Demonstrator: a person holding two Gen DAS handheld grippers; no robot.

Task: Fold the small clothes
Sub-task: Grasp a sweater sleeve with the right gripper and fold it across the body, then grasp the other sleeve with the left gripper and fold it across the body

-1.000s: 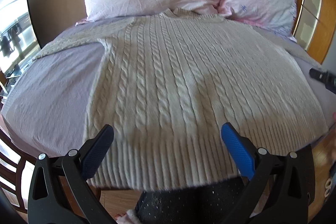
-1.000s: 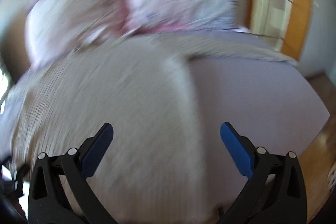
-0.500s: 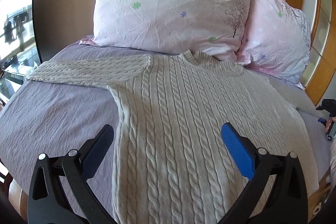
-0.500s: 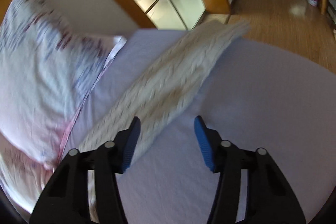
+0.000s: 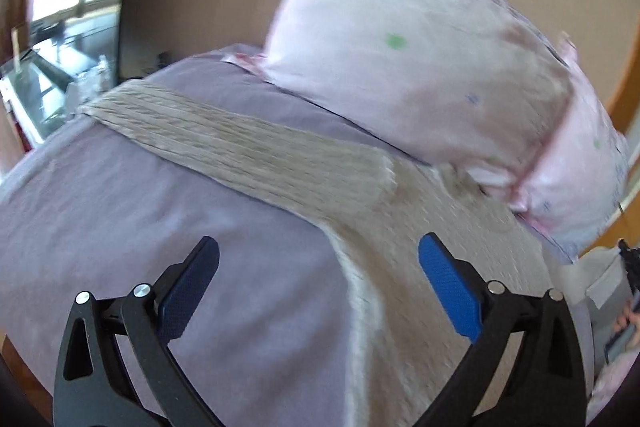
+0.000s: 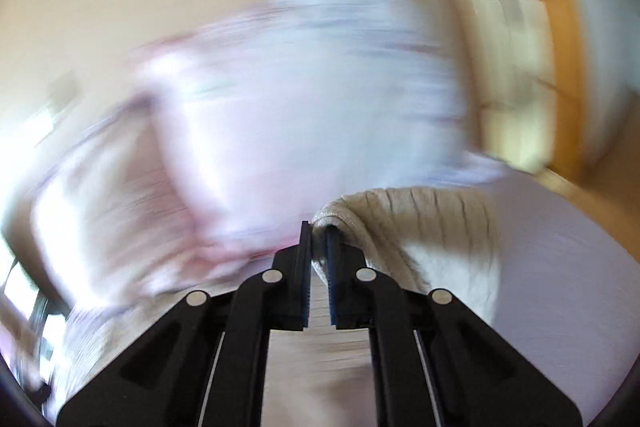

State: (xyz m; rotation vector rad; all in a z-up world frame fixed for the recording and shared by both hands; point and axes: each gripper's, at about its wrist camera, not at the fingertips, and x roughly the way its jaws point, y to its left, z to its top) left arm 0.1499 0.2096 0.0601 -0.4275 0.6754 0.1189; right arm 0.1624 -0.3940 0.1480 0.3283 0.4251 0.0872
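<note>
A cream cable-knit sweater (image 5: 420, 239) lies flat on the purple bedsheet (image 5: 120, 219), its left sleeve (image 5: 224, 143) stretched out to the left. My left gripper (image 5: 318, 267) is open and empty, hovering above the sweater's left side below the armpit. In the right wrist view my right gripper (image 6: 319, 233) is shut on the sweater's right sleeve (image 6: 420, 223), which bends up off the sheet in a loop. The view is blurred by motion.
Two pink floral pillows (image 5: 408, 59) lean at the head of the bed, also seen blurred in the right wrist view (image 6: 280, 99). A window (image 5: 60, 15) is at the left. A wooden frame with glass panes (image 6: 516, 39) stands at the right.
My right gripper has closed on the right sleeve and lifted it, swinging toward the pillows. My left gripper has moved left toward the sweater's left sleeve, staying open.
</note>
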